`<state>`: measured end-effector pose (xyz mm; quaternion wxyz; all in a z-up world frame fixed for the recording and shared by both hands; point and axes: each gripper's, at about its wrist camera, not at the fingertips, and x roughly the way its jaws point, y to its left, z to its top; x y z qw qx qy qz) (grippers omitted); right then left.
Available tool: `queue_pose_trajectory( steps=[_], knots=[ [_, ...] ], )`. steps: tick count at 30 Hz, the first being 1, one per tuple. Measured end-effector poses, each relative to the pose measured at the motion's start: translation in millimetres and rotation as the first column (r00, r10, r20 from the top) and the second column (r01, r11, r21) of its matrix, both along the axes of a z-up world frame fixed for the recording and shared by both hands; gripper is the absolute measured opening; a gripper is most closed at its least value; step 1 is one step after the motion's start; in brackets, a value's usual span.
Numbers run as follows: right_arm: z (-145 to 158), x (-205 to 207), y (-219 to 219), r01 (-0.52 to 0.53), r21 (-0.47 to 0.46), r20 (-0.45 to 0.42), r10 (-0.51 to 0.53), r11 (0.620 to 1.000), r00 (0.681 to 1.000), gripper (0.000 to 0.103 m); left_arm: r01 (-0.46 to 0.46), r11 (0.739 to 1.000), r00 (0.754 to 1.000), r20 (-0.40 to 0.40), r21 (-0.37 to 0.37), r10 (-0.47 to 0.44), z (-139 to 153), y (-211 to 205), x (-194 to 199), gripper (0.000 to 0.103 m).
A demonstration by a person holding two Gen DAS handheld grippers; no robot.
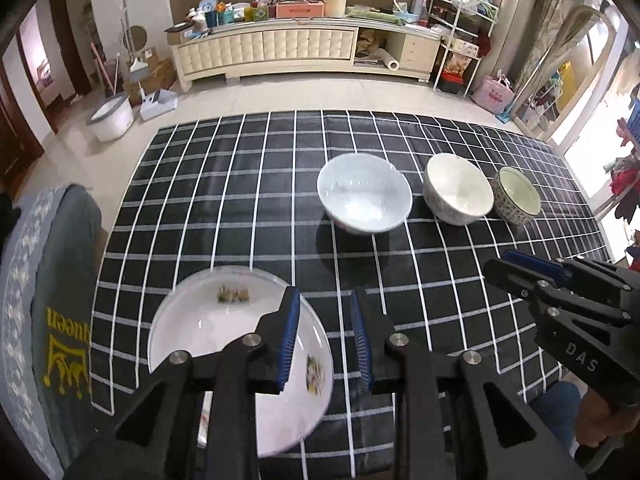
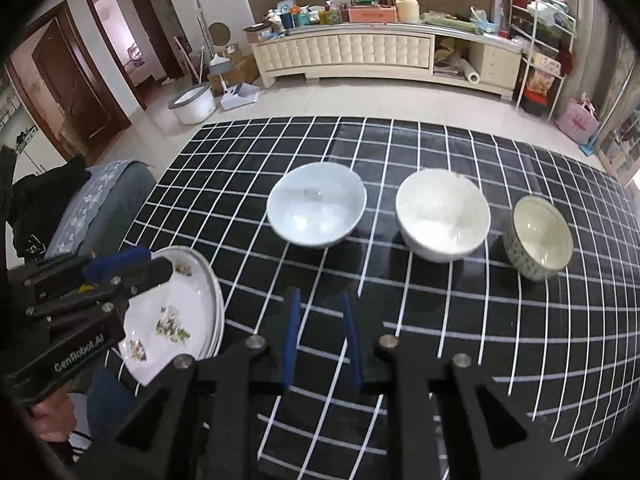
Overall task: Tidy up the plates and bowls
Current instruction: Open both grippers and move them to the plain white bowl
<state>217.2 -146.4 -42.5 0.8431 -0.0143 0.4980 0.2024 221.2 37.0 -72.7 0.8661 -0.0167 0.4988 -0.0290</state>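
Observation:
On the black checked tablecloth (image 1: 240, 200) a shallow white plate with flower prints (image 1: 208, 328) lies at the near left; in the right wrist view the plate (image 2: 180, 308) shows a second rim under it. Three bowls stand in a row further back: a pale blue bowl (image 1: 364, 196) (image 2: 316, 208), a white bowl (image 1: 460, 192) (image 2: 442, 212) and a small patterned bowl (image 1: 518, 196) (image 2: 538, 236). My left gripper (image 1: 326, 300) (image 2: 132, 264) hangs over the plate's right edge, narrowly open with nothing between its pads. My right gripper (image 2: 320, 300) (image 1: 504, 264) hovers over bare cloth before the bowls, narrowly open with nothing between its pads.
A chair draped in grey cloth (image 1: 60, 300) (image 2: 104, 200) stands against the table's left side, next to the plate. Beyond the table's far edge lie tiled floor, a white bucket (image 1: 110, 118) and a cluttered cream cabinet (image 1: 304, 48). A hand (image 2: 52, 412) holds the left gripper.

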Motion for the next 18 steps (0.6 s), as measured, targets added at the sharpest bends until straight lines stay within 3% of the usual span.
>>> queue_pose_trajectory(
  steps=[7,12,18],
  knots=[
    [-15,37,0,-0.024,0.014,0.001,0.024,1.0,1.0,0.026,0.032,0.999,0.999,0.001,0.041,-0.032,-4,-3,44,0.024],
    [-21,51,8,-0.056,-0.031,0.07,0.058,0.998,0.996,0.026,0.04,0.999,0.999,0.004,0.027,-0.041,-16,-2,68,0.027],
    [-36,73,16,-0.076,-0.043,0.042,0.078,0.996,0.996,0.026,0.072,0.997,0.997,-0.018,0.018,-0.072,-36,-5,93,0.03]
  ],
)
